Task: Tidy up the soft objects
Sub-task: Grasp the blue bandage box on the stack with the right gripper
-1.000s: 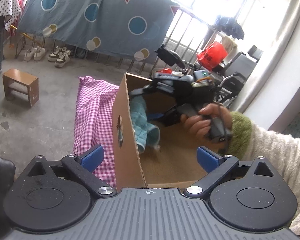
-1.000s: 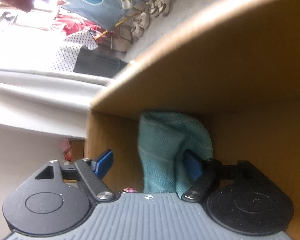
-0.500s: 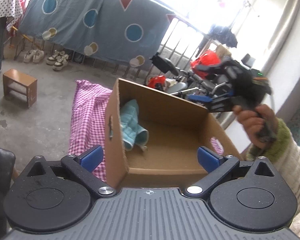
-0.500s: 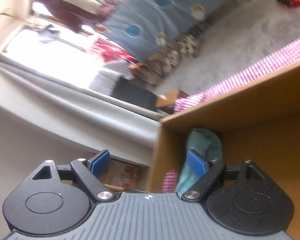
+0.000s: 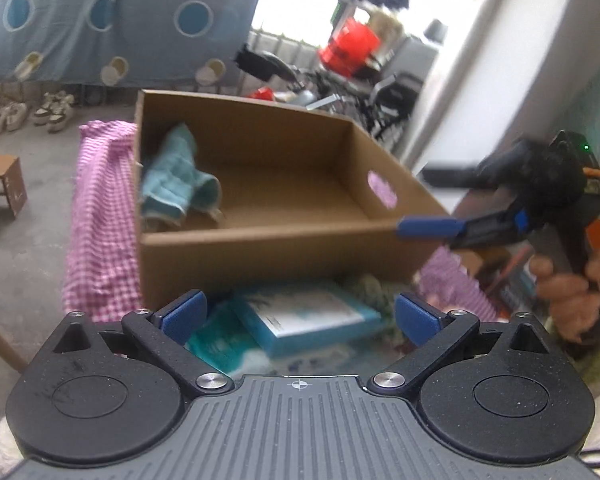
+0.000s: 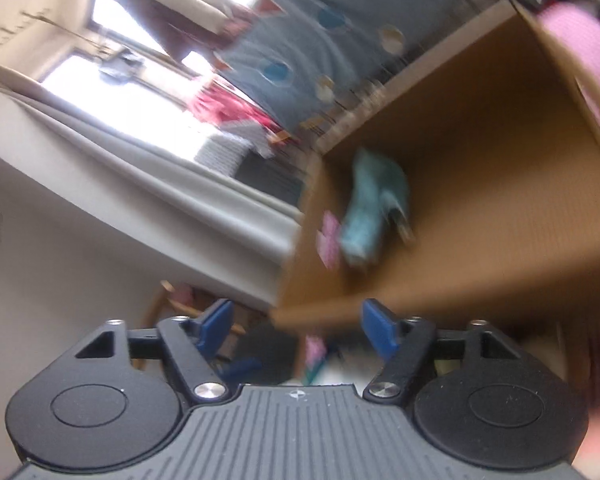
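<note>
The teal cloth (image 5: 176,178) lies in the left corner of the cardboard box (image 5: 260,248), leaning on its wall. A second ago the right gripper (image 6: 296,322) was inside the box beside it; now it is outside, empty, its jaws closing on nothing, so this item seems stored. The left gripper (image 5: 300,314) is spread and empty above a teal packet (image 5: 300,320), well apart from the cloth.

Black hand-held left gripper (image 5: 300,314) with ribbed grey housing, two round black discs, silver screws, blue-padded fingers (image 5: 182,314), matching black right gripper (image 6: 296,326) with blue fingers (image 6: 376,326), small green light, orange cable at rear
</note>
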Action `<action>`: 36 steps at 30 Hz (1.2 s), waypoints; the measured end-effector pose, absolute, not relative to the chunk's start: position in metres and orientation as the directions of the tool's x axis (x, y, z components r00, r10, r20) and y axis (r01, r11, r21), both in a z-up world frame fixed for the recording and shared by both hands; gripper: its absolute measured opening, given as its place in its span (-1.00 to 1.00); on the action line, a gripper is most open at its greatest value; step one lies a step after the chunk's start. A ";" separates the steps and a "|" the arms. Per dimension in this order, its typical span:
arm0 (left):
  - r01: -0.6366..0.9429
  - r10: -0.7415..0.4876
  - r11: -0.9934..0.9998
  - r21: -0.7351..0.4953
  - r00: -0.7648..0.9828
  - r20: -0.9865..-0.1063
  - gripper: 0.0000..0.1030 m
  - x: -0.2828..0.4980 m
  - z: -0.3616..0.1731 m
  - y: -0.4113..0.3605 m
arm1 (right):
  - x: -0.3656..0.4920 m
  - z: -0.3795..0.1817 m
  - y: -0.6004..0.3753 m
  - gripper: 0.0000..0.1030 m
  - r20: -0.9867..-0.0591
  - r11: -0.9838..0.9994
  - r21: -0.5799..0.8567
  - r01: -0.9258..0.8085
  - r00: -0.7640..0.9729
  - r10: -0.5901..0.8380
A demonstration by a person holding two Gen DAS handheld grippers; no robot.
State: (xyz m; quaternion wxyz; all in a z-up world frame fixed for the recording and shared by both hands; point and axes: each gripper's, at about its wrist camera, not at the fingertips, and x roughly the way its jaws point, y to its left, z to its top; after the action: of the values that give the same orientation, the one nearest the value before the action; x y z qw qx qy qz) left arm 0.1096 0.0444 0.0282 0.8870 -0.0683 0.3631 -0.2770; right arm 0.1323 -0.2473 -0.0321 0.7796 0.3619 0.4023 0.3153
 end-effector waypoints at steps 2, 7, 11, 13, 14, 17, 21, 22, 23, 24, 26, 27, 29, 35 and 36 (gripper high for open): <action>0.465 -0.534 0.836 -0.292 0.566 -0.628 0.84 0.110 0.021 0.033 | 0.119 -0.056 -0.240 0.27 -0.439 0.556 0.816 -0.155 0.460 0.772; 0.494 -0.490 0.844 -0.208 0.552 -0.675 0.74 0.109 0.008 0.013 | 0.108 -0.089 -0.222 0.24 -0.541 0.635 0.767 -0.091 0.442 0.716; 0.495 -0.464 0.850 -0.182 0.538 -0.703 0.69 0.115 -0.001 0.007 | 0.110 -0.090 -0.220 0.24 -0.601 0.695 0.715 -0.074 0.443 0.665; 0.489 -0.442 0.857 -0.162 0.535 -0.720 0.66 0.119 -0.005 0.004 | 0.111 -0.090 -0.219 0.24 -0.630 0.721 0.689 -0.073 0.432 0.646; 0.486 -0.433 0.860 -0.154 0.535 -0.725 0.65 0.120 -0.007 0.003 | 0.112 -0.092 -0.218 0.24 -0.644 0.732 0.677 -0.068 0.426 0.635; 0.482 -0.416 0.865 -0.139 0.534 -0.736 0.59 0.121 -0.010 -0.001 | 0.114 -0.096 -0.215 0.24 -0.660 0.741 0.668 -0.072 0.403 0.634; 0.487 -0.398 0.866 -0.113 0.535 -0.745 0.51 0.122 -0.015 -0.008 | 0.118 -0.103 -0.210 0.24 -0.668 0.739 0.669 -0.071 0.378 0.641; 0.489 -0.397 0.865 -0.110 0.533 -0.747 0.52 0.122 -0.016 -0.009 | 0.119 -0.105 -0.209 0.24 -0.668 0.737 0.672 -0.069 0.374 0.644; 0.489 -0.397 0.865 -0.110 0.534 -0.746 0.50 0.123 -0.015 -0.009 | 0.119 -0.107 -0.208 0.24 -0.668 0.737 0.673 -0.068 0.372 0.645; 0.489 -0.399 0.865 -0.111 0.536 -0.744 0.48 0.121 -0.014 -0.009 | 0.117 -0.108 -0.208 0.24 -0.667 0.736 0.673 -0.067 0.374 0.644; 0.490 -0.397 0.865 -0.104 0.543 -0.740 0.46 0.119 -0.011 -0.010 | 0.116 -0.107 -0.208 0.19 -0.664 0.735 0.675 -0.067 0.379 0.645; 0.490 -0.394 0.866 -0.098 0.549 -0.737 0.46 0.118 -0.010 -0.009 | 0.114 -0.105 -0.209 0.19 -0.659 0.731 0.678 -0.069 0.382 0.647; 0.490 -0.389 0.867 -0.086 0.559 -0.732 0.46 0.114 -0.006 -0.009 | 0.111 -0.103 -0.209 0.18 -0.649 0.724 0.686 -0.073 0.388 0.654; 0.476 -0.359 0.878 -0.050 0.587 -0.725 0.48 0.100 0.005 -0.003 | 0.104 -0.093 -0.205 0.18 -0.614 0.692 0.715 -0.101 0.383 0.690; 0.471 -0.354 0.881 -0.049 0.587 -0.728 0.48 0.097 0.005 -0.001 | 0.102 -0.092 -0.203 0.18 -0.610 0.688 0.718 -0.107 0.380 0.696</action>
State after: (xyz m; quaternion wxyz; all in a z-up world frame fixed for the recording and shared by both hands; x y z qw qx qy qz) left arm 0.0973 -0.0009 0.0055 0.8876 0.0748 0.3906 -0.2324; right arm 0.1025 -0.2034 -0.0918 0.7752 0.2983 0.4929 0.2590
